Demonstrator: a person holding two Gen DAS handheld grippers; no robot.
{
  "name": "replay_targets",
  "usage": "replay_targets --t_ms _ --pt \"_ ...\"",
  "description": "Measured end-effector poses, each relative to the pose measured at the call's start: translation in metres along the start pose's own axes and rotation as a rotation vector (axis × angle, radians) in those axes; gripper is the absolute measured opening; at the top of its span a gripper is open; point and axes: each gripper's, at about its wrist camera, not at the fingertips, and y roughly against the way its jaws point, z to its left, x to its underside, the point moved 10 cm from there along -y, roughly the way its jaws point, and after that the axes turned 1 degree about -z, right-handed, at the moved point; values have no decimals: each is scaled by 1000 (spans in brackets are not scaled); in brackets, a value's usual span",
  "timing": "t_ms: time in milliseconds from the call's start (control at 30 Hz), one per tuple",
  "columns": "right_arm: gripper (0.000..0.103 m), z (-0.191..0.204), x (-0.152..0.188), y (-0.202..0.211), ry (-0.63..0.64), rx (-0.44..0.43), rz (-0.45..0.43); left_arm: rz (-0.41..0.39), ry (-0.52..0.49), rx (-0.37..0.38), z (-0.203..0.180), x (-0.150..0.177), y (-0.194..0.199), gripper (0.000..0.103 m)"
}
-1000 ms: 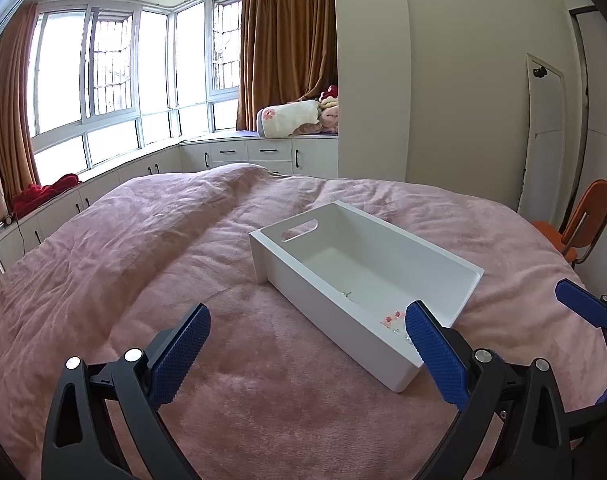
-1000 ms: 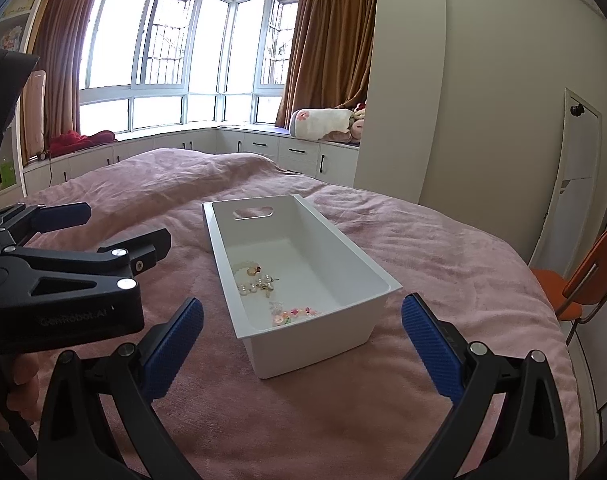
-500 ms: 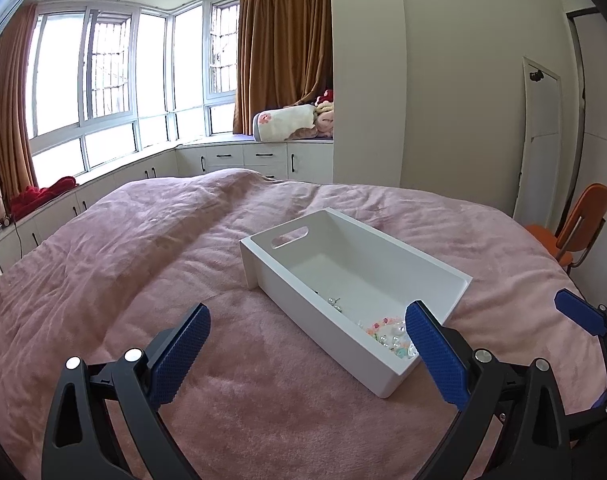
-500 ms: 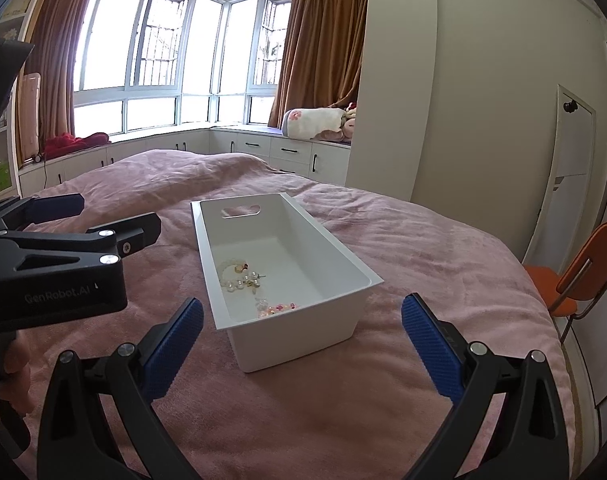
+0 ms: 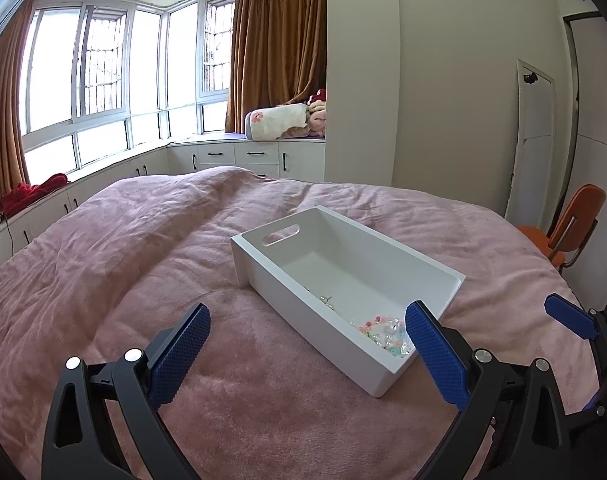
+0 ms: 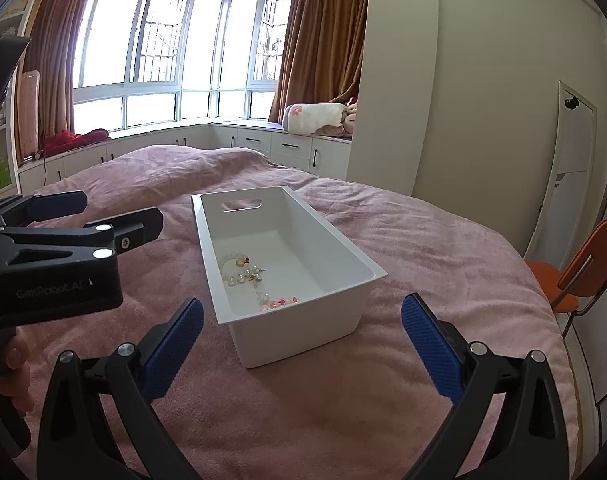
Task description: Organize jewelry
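A white rectangular box (image 5: 335,322) (image 6: 295,324) with a handle slot lies on the pink bedspread (image 5: 143,264). Inside it rest a pearl bracelet (image 6: 239,270) and a pastel bead string (image 5: 383,332) (image 6: 277,303). My left gripper (image 5: 307,354) hovers open above the bed, just short of the box's near long wall, nothing between its blue pads. Short of the box's near end hangs my right gripper (image 6: 301,346), open and empty too. The left gripper's body (image 6: 59,256) shows at the left of the right wrist view, held by a hand (image 6: 13,376).
An orange chair (image 5: 563,236) (image 6: 575,276) stands beyond the bed's right edge. White cabinets and a window seat (image 6: 263,140) with a rolled blanket line the far wall. A red cloth (image 6: 77,136) lies on the sill at left. The bedspread is bare around the box.
Both grippers have risen and drawn back slightly, so the box sits lower and smaller in view and more of the jewelry inside shows. Jaws stayed open.
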Motion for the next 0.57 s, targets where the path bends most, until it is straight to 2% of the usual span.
replay_targets --t_ms 200,433,567 --pt "98 6 -2 -3 4 -5 0 2 2 -1 7 0 -1 99" --pt "98 15 -5 -6 10 -15 0 7 18 -55 26 -1 -3 99" --pt "98 16 -4 -5 6 -18 -1 23 7 -59 26 0 -6 99"
